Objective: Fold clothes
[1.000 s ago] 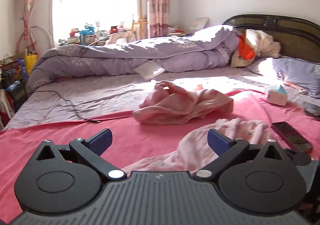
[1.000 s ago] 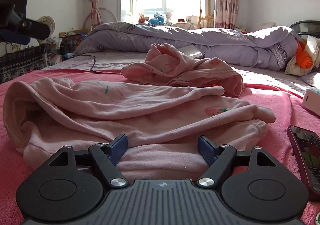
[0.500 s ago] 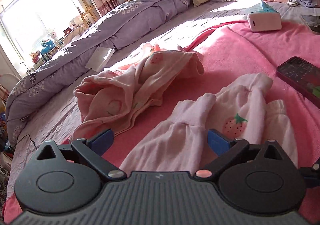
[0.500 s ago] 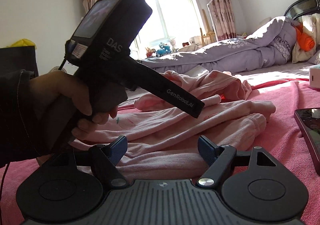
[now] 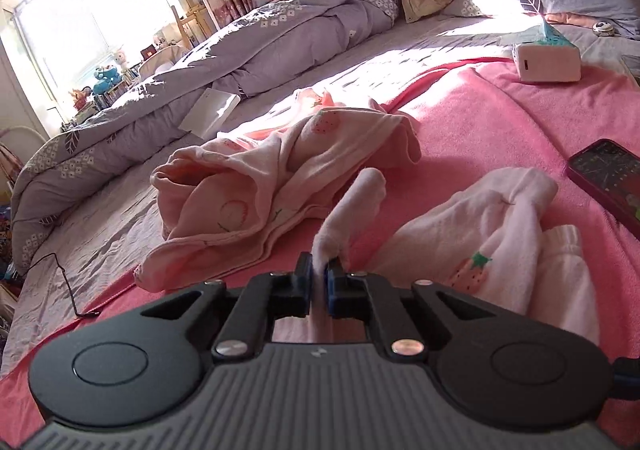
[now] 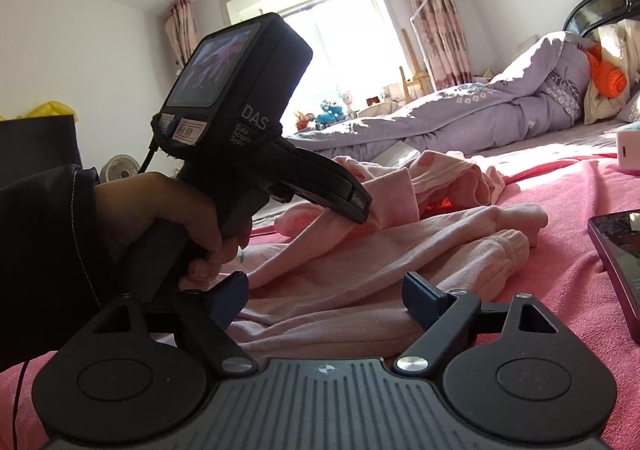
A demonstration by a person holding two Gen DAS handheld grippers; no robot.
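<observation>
My left tool is clenched on a fold of the pale pink garment, which stretches ahead-right; my right tool, jaws opening with nothing between them, hovers over its near hem

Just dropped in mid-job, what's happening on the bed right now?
A person is folding pale pink strawberry-print clothes on a pink blanket. The left gripper has its jaws shut on a fold of the nearer garment. The right gripper hovers over the same garment, its jaws opening, gripping nothing. A second pink garment lies crumpled behind, and a phone sits alongside.
</observation>
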